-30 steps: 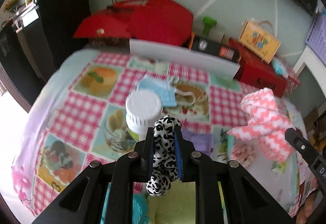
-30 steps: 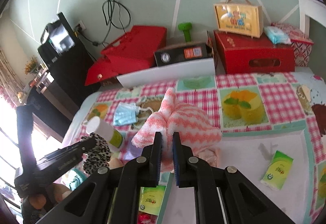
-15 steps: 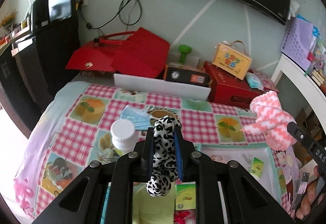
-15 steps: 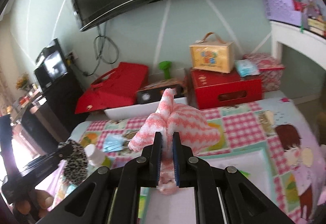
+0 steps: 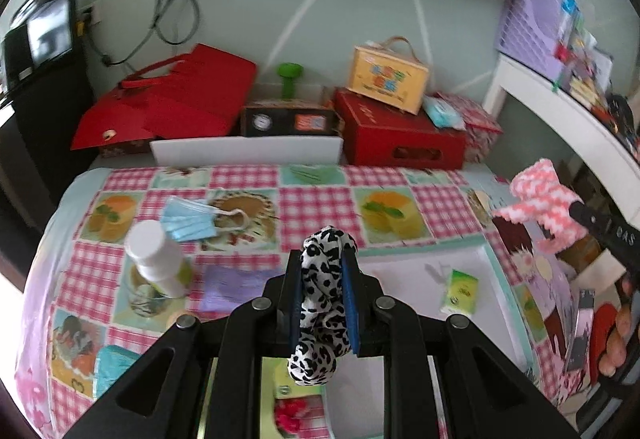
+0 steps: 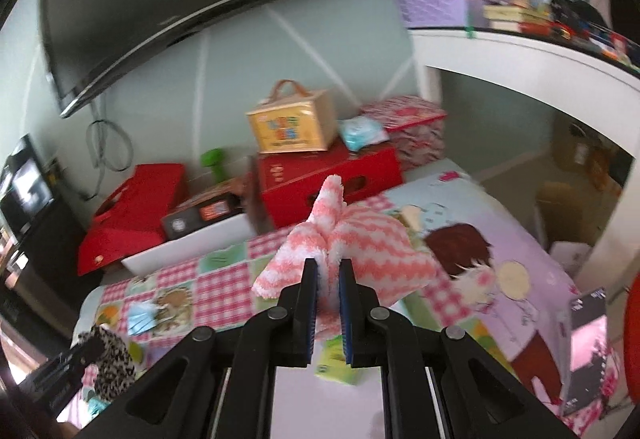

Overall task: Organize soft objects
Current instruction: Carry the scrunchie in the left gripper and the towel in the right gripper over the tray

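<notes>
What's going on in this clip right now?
A person is holding a gripper in each hand above a table with a pink checked cloth. The left gripper is shut on a black-and-white leopard-print scrunchie, which hangs between its fingers. The right gripper is shut on a pink-and-white zigzag fluffy cloth. Both soft items are lifted clear of the table. A blue face mask, a white-capped bottle and a green tissue pack lie below.

Wrist cams, angled down, shared tablecloth (image 5: 312, 195).
</notes>
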`<state>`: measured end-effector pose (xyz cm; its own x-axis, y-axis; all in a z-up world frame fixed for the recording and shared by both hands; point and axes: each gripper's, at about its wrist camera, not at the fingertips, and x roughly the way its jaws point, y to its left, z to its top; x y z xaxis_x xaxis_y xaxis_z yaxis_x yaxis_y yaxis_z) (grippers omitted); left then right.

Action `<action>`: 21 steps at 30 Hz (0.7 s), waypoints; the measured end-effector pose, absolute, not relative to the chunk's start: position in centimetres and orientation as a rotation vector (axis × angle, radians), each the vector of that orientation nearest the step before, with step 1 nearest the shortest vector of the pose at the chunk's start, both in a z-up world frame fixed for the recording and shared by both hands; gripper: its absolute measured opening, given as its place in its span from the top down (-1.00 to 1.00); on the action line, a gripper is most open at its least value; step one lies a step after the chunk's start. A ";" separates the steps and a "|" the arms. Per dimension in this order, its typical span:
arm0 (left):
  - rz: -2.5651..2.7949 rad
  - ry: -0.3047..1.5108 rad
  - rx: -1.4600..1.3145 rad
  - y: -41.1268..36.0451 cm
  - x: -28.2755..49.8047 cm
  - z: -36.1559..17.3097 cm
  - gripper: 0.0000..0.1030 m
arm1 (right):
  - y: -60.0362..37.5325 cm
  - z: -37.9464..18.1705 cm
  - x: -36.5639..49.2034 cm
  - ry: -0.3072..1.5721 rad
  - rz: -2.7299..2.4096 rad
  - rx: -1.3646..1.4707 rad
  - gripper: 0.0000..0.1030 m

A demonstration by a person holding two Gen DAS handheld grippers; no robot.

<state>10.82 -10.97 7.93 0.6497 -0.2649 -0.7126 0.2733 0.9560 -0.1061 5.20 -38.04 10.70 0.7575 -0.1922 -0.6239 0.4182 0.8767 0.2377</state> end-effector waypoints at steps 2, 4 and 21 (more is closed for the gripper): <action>-0.328 0.825 0.033 -12.3 10.8 7.2 0.64 | -38.9 10.2 5.1 0.645 -0.373 0.386 0.79; -0.349 0.848 0.038 -13.2 10.9 6.3 0.64 | -39.5 9.6 5.2 0.667 -0.396 0.388 0.79; -0.410 1.065 0.068 -17.3 12.5 -1.2 0.63 | -41.8 -1.2 8.1 1.044 -0.474 0.445 0.79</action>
<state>12.50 -17.30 -1.21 0.4168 -0.2942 -0.8601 0.3589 0.9226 -0.1417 8.13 -41.81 -1.21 0.4212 -0.1587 -0.8930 0.5674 0.8142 0.1230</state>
